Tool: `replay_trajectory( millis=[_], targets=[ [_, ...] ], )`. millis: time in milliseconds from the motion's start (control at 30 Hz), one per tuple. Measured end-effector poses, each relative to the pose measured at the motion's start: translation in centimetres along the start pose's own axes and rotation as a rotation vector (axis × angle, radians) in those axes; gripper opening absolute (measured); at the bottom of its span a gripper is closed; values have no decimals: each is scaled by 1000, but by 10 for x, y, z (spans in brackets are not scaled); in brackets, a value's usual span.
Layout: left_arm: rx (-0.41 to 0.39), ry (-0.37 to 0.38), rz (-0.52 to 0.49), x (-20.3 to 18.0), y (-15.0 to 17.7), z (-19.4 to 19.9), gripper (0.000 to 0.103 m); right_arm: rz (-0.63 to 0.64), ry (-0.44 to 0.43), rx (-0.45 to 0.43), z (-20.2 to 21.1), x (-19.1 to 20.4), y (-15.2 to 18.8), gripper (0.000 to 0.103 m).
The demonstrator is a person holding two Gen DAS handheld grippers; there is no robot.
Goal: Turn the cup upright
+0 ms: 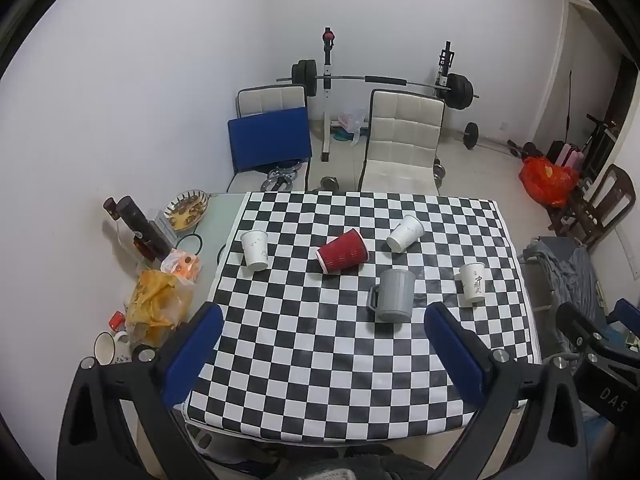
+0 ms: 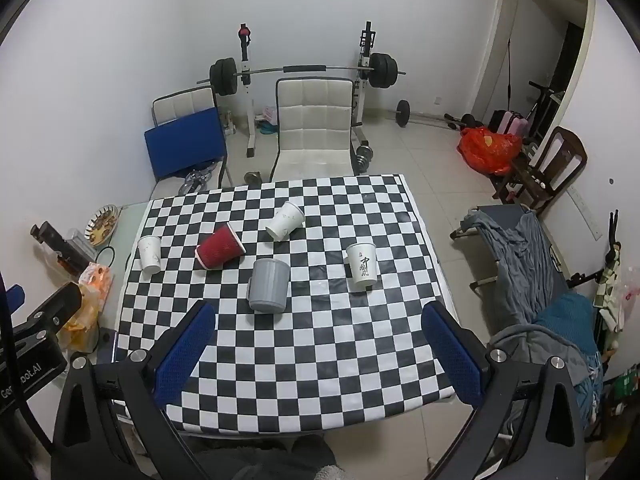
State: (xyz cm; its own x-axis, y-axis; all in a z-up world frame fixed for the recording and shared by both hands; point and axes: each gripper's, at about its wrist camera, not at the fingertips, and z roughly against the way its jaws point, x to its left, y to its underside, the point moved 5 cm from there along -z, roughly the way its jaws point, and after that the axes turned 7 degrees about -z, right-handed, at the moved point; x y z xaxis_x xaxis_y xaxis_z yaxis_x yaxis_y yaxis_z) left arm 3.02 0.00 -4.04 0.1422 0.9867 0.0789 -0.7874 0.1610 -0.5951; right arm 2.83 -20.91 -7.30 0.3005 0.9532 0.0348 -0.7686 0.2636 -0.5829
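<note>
A red ribbed paper cup [image 1: 343,250] [image 2: 219,246] lies on its side on the checkered tablecloth [image 1: 320,360] [image 2: 320,340]. A white paper cup [image 1: 405,232] [image 2: 285,220] lies on its side further back. A grey mug [image 1: 394,295] [image 2: 269,291] stands upright with its handle to the left. Two white paper cups stand upright: one at left [image 1: 255,250] [image 2: 149,254], one with Chinese characters at right [image 1: 473,282] [image 2: 362,266]. My left gripper [image 1: 324,350] and right gripper [image 2: 318,354] are open and empty, above the table's near edge, well short of the cups.
Bottles [image 1: 140,228], a bowl [image 1: 187,209], a yellow bag [image 1: 158,306] and a mug [image 1: 110,346] crowd the table's left side. Two chairs [image 1: 402,144] and a barbell rack [image 1: 380,80] stand behind. A cot with clothes [image 2: 528,264] is to the right.
</note>
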Motion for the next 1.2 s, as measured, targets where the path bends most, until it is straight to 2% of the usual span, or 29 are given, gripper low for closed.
replay_trajectory(
  millis=[1200],
  targets=[
    [-7, -13, -9, 0, 0, 0, 103, 2, 7, -4, 4, 5, -4, 103]
  ],
)
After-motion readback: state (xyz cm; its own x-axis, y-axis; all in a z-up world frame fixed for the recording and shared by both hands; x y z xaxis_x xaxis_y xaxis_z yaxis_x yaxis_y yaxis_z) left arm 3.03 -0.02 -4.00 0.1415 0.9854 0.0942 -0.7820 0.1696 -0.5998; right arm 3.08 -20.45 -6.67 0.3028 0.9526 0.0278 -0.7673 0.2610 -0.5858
